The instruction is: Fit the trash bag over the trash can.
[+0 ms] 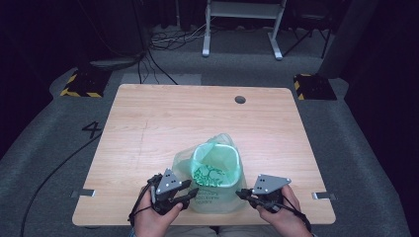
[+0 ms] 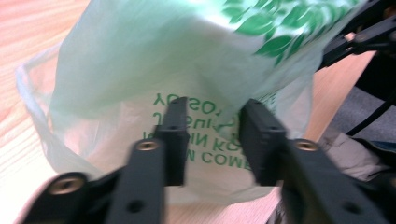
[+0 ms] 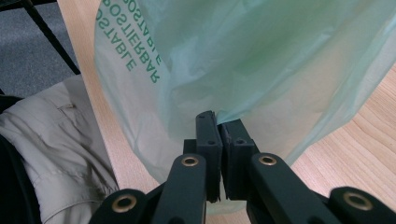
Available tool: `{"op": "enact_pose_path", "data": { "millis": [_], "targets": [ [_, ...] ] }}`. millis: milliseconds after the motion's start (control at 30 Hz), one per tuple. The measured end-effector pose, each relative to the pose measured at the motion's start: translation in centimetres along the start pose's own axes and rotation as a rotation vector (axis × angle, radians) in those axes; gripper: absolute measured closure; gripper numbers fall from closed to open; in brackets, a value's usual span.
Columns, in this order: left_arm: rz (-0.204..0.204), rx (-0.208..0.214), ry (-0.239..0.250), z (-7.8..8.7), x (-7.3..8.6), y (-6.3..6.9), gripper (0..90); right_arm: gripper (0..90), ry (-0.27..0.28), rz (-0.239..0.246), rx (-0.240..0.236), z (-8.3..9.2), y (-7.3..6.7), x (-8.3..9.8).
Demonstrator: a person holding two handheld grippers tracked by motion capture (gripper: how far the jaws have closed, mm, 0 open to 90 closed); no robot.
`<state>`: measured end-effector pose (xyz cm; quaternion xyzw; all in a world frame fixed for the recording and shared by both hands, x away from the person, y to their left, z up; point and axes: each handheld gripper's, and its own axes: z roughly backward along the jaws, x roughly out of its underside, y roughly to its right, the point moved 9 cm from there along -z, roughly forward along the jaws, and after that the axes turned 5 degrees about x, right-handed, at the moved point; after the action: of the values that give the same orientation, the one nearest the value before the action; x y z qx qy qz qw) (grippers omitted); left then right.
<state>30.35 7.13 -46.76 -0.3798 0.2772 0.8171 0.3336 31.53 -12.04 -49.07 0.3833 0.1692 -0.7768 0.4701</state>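
Green upside-down lettering on the bag [image 3: 243, 60] — "STABLE", "POSTIERBAR" — and a "4" on the floor [image 1: 92, 129]

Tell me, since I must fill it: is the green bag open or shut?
Open: the green bag stands on the table, its mouth spread wide.

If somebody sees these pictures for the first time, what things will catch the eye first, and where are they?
The eye goes first to the thin, translucent green plastic bag with dark green print, standing open at the near middle of the light wooden table. Next are the two black grippers flanking it: the left gripper is open with its jaws against the printed side, and the right gripper is pinched shut on a fold of the film.
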Motion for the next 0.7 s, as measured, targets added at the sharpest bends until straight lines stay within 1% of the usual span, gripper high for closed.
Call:
{"op": "enact_pose_path", "data": {
  "millis": [33,67,133,167,200,267,300,333,367,400,500,567,633,700],
  "targets": [
    [-0.004,0.008,0.0,0.0,0.0,0.1,75.8,88.2,0.002,-0.002,0.001,0.0,0.0,0.0],
    [-0.016,0.012,-0.006,-0.1,0.0,0.1,79.8,88.2,0.003,-0.002,0.002,0.0,0.1,0.0],
    [-0.037,0.006,-0.008,-0.1,0.0,0.0,87.8,88.3,0.009,-0.003,0.002,0.0,0.0,-0.1],
    [-0.047,-0.001,-0.011,-0.1,0.0,-0.1,90.0,88.4,0.01,-0.003,0.003,0.1,0.0,-0.2],
    [-0.061,-0.008,-0.019,-0.1,0.1,-0.1,90.0,88.3,0.013,-0.002,0.002,0.1,0.0,-0.2],
    [-0.073,-0.015,-0.037,0.0,0.3,-0.3,90.0,88.4,0.019,-0.001,0.003,0.2,-0.1,-0.3],
    [-0.072,-0.011,-0.047,-0.1,0.5,-0.3,90.0,88.6,0.021,-0.001,0.004,0.2,-0.1,-0.3],
    [-0.074,-0.015,-0.054,-0.1,0.7,-0.4,90.0,88.9,0.022,-0.001,0.004,0.2,-0.1,-0.4],
    [-0.074,-0.014,-0.071,-0.2,1.0,-0.5,90.0,89.5,0.02,-0.001,0.005,0.2,-0.1,-0.3],
    [-0.071,-0.017,-0.077,-0.3,1.2,-0.5,90.0,90.0,0.016,0.0,0.003,0.2,0.0,-0.2],
    [-0.069,-0.016,-0.119,-0.8,2.1,-0.8,90.0,90.0,0.001,-0.002,-0.003,0.0,0.0,0.2],
    [-0.066,-0.003,-0.147,-1.3,2.6,-0.9,90.0,90.0,-0.009,-0.005,-0.003,-0.2,0.1,0.6],
    [-0.052,0.015,-0.157,-1.9,3.0,-0.9,90.0,90.0,-0.015,-0.012,-0.003,-0.3,0.2,0.9],
    [-0.055,0.02,-0.167,-2.3,3.2,-1.0,90.0,90.0,-0.02,-0.017,-0.002,-0.5,0.4,1.1]
  ]
}}
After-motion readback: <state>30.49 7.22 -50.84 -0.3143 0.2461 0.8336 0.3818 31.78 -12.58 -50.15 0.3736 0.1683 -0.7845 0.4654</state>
